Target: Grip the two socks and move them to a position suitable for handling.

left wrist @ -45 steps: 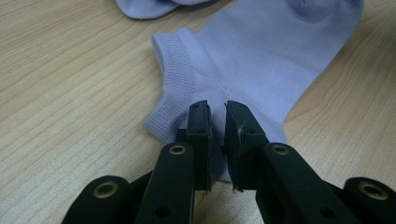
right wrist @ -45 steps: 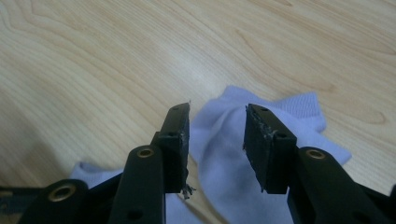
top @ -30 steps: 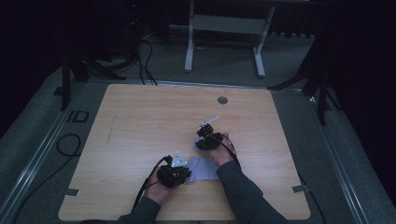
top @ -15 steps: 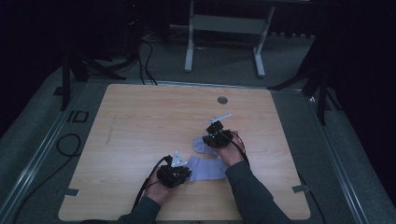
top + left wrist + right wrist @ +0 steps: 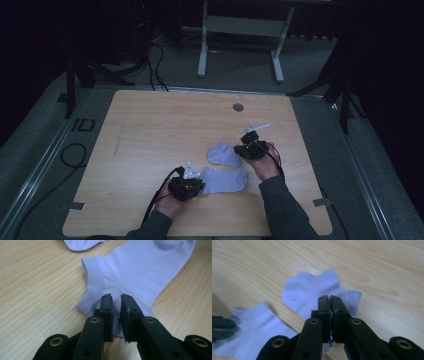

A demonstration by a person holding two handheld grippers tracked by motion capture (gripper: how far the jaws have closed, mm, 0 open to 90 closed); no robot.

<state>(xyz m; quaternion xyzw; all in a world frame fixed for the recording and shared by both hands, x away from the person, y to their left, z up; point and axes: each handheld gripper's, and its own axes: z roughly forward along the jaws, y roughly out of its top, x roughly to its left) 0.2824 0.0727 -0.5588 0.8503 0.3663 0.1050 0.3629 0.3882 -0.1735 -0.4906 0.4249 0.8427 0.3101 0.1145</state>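
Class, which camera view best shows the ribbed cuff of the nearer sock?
The left gripper view: the ribbed cuff fills the foreground, its weave visible. The high view gives the sock small; the right gripper view shows it blurred.

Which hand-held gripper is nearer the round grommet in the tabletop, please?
Right. The right hand-held gripper sits just below the grommet; the left hand-held gripper is farther, near the front edge.

Two pale lilac, perhaps white, socks on light wood-grain table; black fingers.
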